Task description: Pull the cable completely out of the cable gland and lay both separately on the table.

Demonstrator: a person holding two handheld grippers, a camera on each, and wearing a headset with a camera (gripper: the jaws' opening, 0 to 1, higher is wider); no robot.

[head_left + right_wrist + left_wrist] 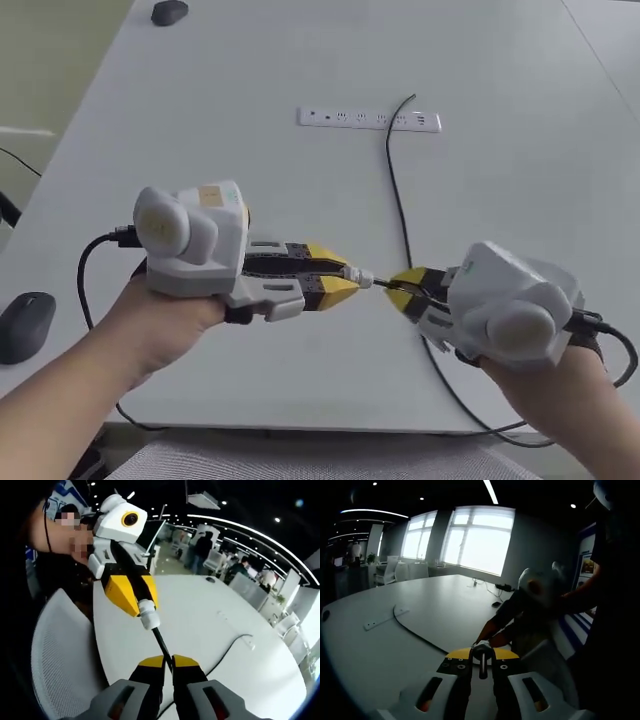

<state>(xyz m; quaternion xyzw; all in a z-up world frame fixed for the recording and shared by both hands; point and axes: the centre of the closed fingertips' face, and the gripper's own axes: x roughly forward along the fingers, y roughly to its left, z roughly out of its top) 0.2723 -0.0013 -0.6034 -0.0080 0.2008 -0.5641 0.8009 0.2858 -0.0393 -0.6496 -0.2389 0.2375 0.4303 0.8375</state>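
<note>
A dark computer mouse (pixel 25 325) lies at the left edge of the white table (pixel 250 150). The left gripper (pixel 347 281) is clenched on the white cable gland (pixel 360 277), holding it in the air over the table. A short stretch of black cable (pixel 382 284) leaves the gland's right end and enters the right gripper (pixel 398 290), which is clamped on it. Farther back lies a power strip (pixel 368 119).

A long white table (pixel 250 60) holds a power strip (pixel 368 119) at its far side. Bright windows (pixel 480 542) line the far wall, under ceiling strip lights (pixel 490 490).
</note>
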